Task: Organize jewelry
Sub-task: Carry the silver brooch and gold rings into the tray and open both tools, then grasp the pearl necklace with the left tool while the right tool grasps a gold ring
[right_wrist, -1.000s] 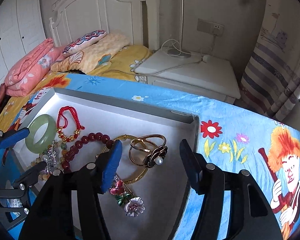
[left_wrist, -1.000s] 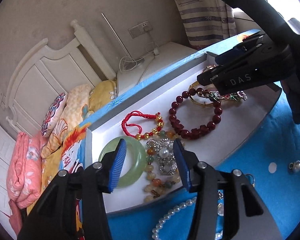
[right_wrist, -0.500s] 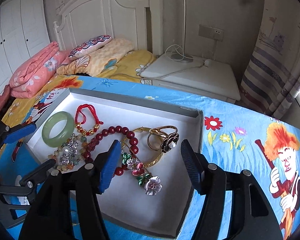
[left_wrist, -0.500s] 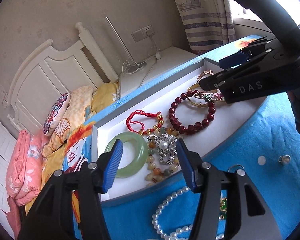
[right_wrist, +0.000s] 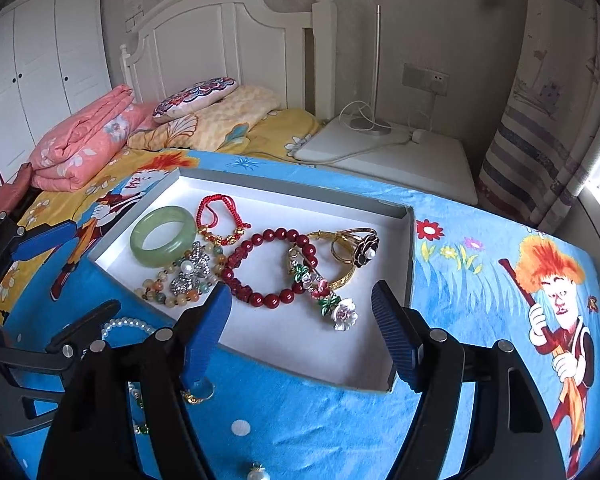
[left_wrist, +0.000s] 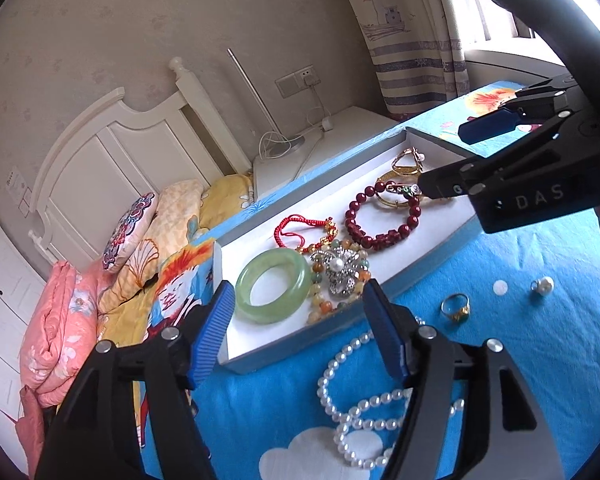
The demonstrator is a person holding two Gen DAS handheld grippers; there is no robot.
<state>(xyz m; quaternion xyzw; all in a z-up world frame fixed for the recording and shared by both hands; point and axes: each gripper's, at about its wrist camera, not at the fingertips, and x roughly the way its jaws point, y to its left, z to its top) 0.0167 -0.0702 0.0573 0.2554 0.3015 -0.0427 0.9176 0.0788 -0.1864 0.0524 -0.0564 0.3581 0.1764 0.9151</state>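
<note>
left wrist view: your left gripper (left_wrist: 300,330) is hanging spread and empty over the tray's near wall (left_wrist: 300,338), with the pearl necklace (left_wrist: 354,392) and gold ring (left_wrist: 455,307) lying loose on the blue cloth (left_wrist: 540,360), so you are risking snagging the strand on the wall if you drag it in. right wrist view: your right gripper (right_wrist: 304,334) is also gaping empty above the tray (right_wrist: 412,256), where the red bead bracelet (right_wrist: 272,266) and flower brooch (right_wrist: 332,304) are overlapping, so a careless pinch is likely lifting both.

I'm seeing the bangle (right_wrist: 162,235), bracelets and brooches lying in the tray (right_wrist: 284,346); the pearl necklace (left_wrist: 354,392) and ring (left_wrist: 454,307) are lying on the bedspread (left_wrist: 540,360) before it.
</note>
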